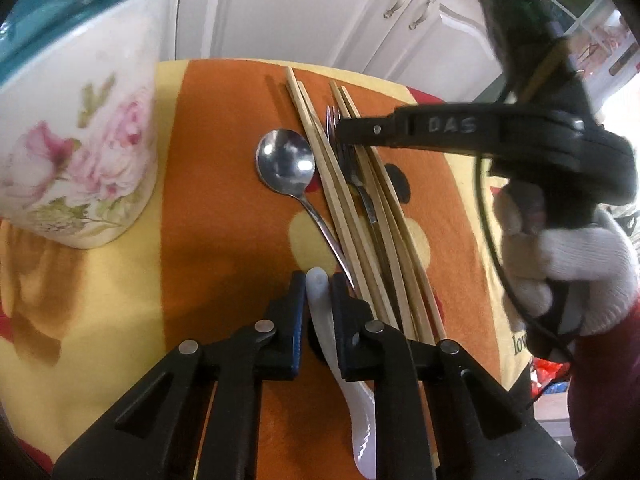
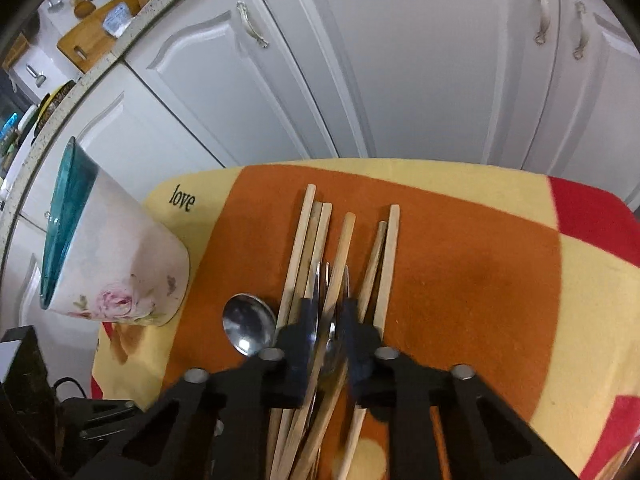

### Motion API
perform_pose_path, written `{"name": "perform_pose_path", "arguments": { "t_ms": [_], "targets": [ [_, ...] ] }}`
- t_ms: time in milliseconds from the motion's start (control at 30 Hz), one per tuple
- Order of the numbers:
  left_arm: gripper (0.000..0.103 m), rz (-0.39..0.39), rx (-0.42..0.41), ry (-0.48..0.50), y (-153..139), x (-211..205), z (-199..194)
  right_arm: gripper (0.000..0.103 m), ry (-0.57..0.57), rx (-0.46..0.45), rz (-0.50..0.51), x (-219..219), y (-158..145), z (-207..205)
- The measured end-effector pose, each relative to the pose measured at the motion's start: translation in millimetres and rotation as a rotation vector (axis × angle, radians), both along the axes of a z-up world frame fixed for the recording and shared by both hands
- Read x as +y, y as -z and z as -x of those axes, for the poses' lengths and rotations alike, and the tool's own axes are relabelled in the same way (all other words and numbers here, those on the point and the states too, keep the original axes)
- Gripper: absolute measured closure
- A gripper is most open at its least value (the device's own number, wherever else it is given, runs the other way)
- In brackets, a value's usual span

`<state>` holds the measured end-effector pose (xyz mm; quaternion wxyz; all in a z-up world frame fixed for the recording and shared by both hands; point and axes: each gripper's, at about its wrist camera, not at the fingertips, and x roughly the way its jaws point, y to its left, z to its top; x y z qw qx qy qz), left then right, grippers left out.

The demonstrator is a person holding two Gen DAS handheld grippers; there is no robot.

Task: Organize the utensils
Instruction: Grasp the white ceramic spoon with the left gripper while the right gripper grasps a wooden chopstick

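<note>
On an orange and yellow cloth (image 1: 216,184) lie several wooden chopsticks (image 1: 340,208), a metal fork (image 1: 354,176) among them and a round metal spoon (image 1: 285,166) to their left. My left gripper (image 1: 318,280) is shut on the handle of a white ceramic spoon (image 1: 362,420), whose bowl end is under the gripper body. In the right wrist view, my right gripper (image 2: 328,308) is shut on the fork (image 2: 319,288) near its head. One of the chopsticks (image 2: 304,232) also runs through that gap; I cannot tell if it is gripped. The metal spoon (image 2: 248,326) lies just left of it.
A floral cup (image 1: 80,140) with a teal inside stands on the cloth's left side (image 2: 116,264). A gloved hand (image 1: 568,256) holds the right gripper (image 1: 344,132). White cabinet doors (image 2: 400,60) rise just behind the cloth's far edge.
</note>
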<state>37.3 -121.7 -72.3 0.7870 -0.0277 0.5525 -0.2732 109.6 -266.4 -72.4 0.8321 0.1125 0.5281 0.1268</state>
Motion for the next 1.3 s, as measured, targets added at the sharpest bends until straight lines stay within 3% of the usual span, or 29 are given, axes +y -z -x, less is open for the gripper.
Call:
{"name": "perform_pose_path", "arguments": {
  "t_ms": [433, 800, 1167, 1300],
  "targets": [
    [0.093, 0.008, -0.100, -0.085, -42, 39, 11, 0.095, 0.015, -0.085, -0.079, -24, -38, 55],
    [0.095, 0.006, -0.190, -0.124, -82, 58, 38, 0.096, 0.033, -0.201, -0.056, -33, -81, 95],
    [0.097, 0.048, -0.251, -0.177, -124, 88, 58, 0.097, 0.013, -0.312, -0.036, -20, -124, 107],
    [0.097, 0.046, -0.281, -0.193, -136, 96, 62, 0.097, 0.043, -0.292, -0.052, -24, -119, 101]
  ]
}}
